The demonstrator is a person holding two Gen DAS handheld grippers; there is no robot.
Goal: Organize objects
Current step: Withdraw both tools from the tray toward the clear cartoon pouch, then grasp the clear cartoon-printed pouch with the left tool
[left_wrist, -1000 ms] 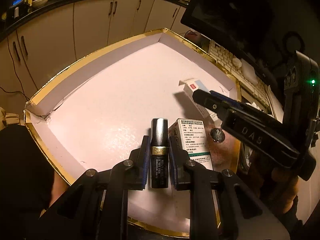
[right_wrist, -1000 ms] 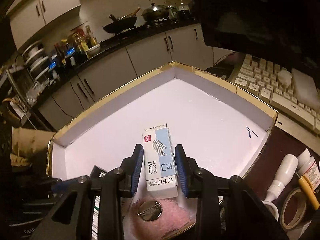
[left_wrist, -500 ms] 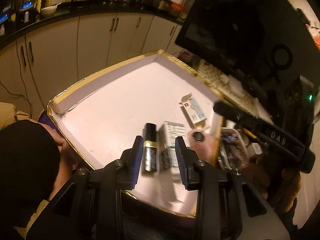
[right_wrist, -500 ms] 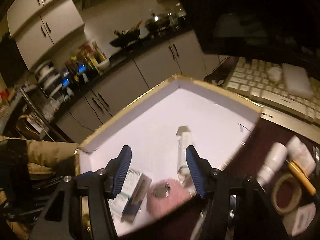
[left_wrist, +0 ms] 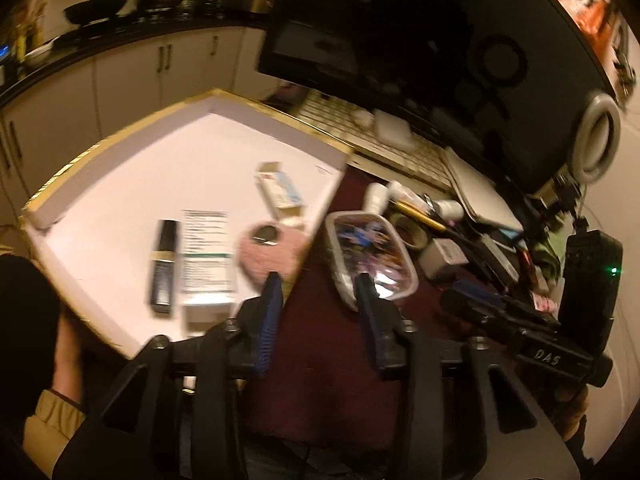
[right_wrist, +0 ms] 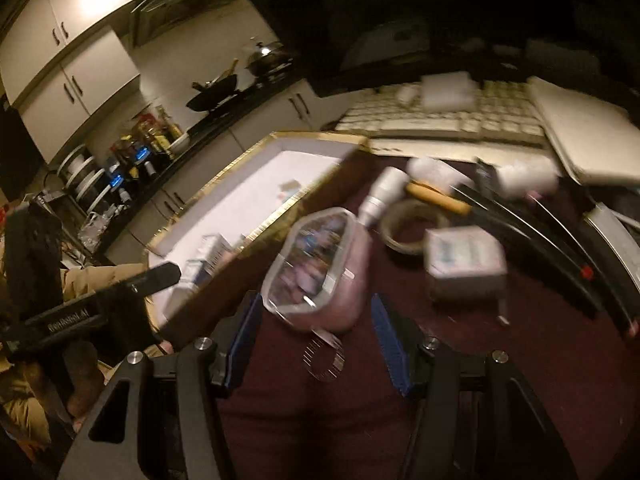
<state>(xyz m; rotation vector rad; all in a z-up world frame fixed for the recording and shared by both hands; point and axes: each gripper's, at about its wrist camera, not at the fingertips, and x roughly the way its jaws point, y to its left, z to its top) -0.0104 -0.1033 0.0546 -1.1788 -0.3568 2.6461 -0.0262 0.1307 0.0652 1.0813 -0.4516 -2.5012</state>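
Clear tub (right_wrist: pixel 316 264) sits on the cloth beside the tray (left_wrist: pixel 276 114), lipstick (left_wrist: pixel 163 266) already inside. Right claw (right_wrist: pixel 316 344) spread, empty; left claw (left_wrist: pixel 318 316) just opening, empty. Risk: blurred, hasty approach could tip the tub.

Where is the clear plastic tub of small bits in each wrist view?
Left wrist: clear plastic tub just right of centre, right of the white tray.
Right wrist: tub at centre, just ahead of the open jaws.
Shared landmark: tape roll just beyond it.
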